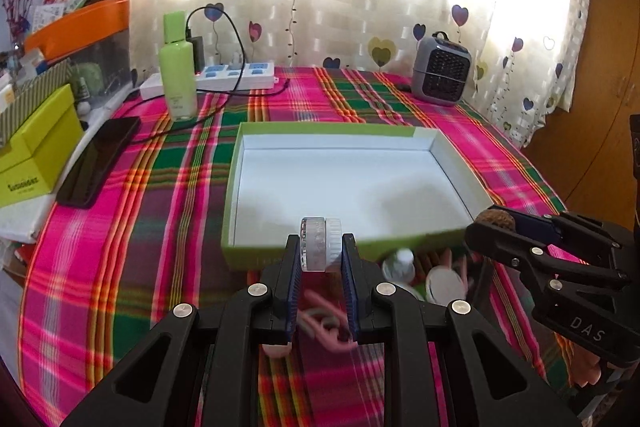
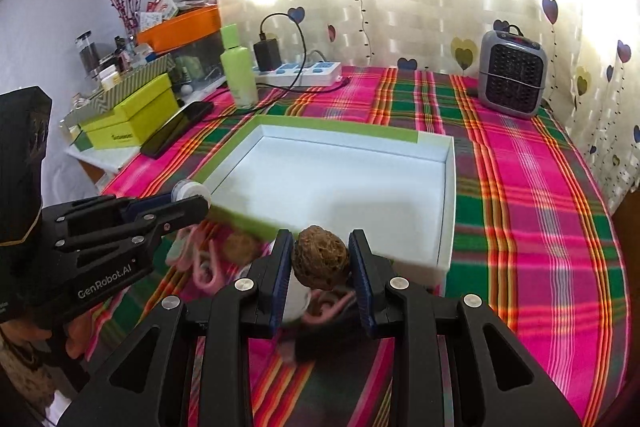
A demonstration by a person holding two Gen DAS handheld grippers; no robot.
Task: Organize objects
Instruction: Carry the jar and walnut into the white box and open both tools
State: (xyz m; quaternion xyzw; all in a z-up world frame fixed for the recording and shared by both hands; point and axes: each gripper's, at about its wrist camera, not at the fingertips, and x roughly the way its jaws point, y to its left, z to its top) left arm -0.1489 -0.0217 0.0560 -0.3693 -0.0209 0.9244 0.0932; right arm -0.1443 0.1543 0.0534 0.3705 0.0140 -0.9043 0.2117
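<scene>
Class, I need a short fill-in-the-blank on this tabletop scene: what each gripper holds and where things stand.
1. The left gripper is shut on a small clear ____.
2. The right gripper holds a brown, wrinkled ____.
3. The green-rimmed box on the plaid cloth has a ____ interior.
4. The green bottle stands ____ the box.

Missing words: jar; walnut; white; outside

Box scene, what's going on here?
A person holds a gripper in each hand over the plaid cloth. The left gripper is shut on a small clear jar; the right gripper is shut on a walnut. Both hover at the near edge of the open box, which has nothing in it. More small items lie on the cloth below the grippers.
</scene>
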